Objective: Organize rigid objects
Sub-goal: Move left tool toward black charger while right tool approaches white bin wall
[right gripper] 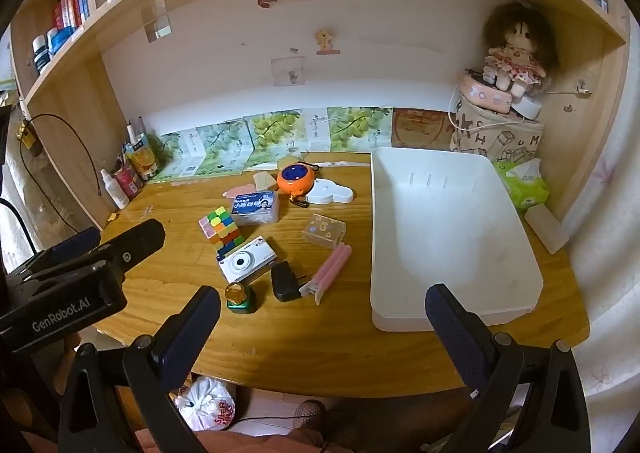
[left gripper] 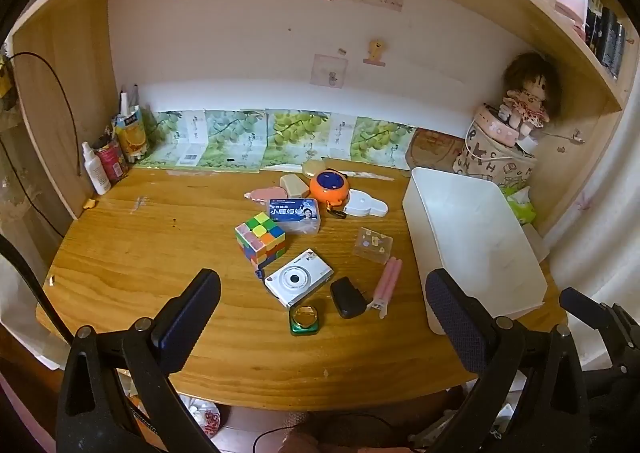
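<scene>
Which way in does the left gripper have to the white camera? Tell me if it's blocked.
Probably unblocked: the left gripper is open, and the white camera lies directly ahead, with only bare desk before its near-left side.

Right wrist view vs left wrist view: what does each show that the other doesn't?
Only the right wrist view shows the left hand-held gripper from the side, the bin's bare floor, the whole tissue pack and a white block beside it. Only the left wrist view shows the right hand-held gripper's tip edging in beside the white bin. Both share the desk, Rubik's cube, white camera, black charger, orange toy and doll. Each view's own jaws stand open.
</scene>
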### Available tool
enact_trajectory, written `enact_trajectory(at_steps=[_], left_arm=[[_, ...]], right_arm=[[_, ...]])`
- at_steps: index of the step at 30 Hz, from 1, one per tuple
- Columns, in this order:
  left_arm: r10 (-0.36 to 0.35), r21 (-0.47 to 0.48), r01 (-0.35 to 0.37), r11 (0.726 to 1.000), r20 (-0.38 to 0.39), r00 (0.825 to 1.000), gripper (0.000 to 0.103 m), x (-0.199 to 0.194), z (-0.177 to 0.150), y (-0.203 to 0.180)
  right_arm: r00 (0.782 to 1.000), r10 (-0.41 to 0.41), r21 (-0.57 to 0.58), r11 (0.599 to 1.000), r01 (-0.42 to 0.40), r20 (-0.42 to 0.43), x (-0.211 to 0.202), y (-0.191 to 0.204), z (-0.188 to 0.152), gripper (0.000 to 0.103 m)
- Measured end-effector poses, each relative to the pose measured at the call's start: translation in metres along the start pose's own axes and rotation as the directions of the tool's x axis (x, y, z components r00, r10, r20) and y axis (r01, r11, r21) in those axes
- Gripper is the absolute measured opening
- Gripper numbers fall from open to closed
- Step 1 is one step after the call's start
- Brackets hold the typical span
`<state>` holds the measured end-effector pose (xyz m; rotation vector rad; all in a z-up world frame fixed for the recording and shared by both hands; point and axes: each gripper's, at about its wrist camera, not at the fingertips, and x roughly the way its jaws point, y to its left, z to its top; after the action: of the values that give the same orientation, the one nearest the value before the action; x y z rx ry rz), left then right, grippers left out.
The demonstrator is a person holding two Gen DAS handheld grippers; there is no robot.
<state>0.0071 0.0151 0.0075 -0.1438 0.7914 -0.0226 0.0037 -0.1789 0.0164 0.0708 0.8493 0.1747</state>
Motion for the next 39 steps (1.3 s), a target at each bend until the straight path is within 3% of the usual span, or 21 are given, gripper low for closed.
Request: enact_trajectory(at_steps=[10, 22, 31, 39], left_arm=[[-0.087, 0.035, 0.089, 0.995, -0.063, 0.994, 0.102, 0.021, 0.007, 0.01], [-0.109, -0.006, 0.11, 0.994, -0.196, 0.975, 0.102, 0.056, 0.009, 0.015], [-0.088, -0.122, 0.048, 0.991, -0.346, 0.934, 0.102, 0.097, 0.005, 0.009], [-0.069, -0.258, -0.052, 0.965, -0.438, 0.896, 0.102, 0.128, -0.005, 0.007]], right_arm=[[0.998, -0.057, 0.12, 0.991, 0.054, 0.017, 0.003, -0.001, 0.006, 0.101], [0.993, -0.117, 0.218, 0.969, 0.118, -0.015, 0.011, -0.036, 0.014, 0.096], [0.993, -0.076, 0.246, 0.965, 0.096, -0.091, 0.035, -0.094, 0.028, 0.082], [0.986, -0.029, 0.263, 0.962, 0.072, -0.166, 0.063, -0.156, 0.046, 0.072]])
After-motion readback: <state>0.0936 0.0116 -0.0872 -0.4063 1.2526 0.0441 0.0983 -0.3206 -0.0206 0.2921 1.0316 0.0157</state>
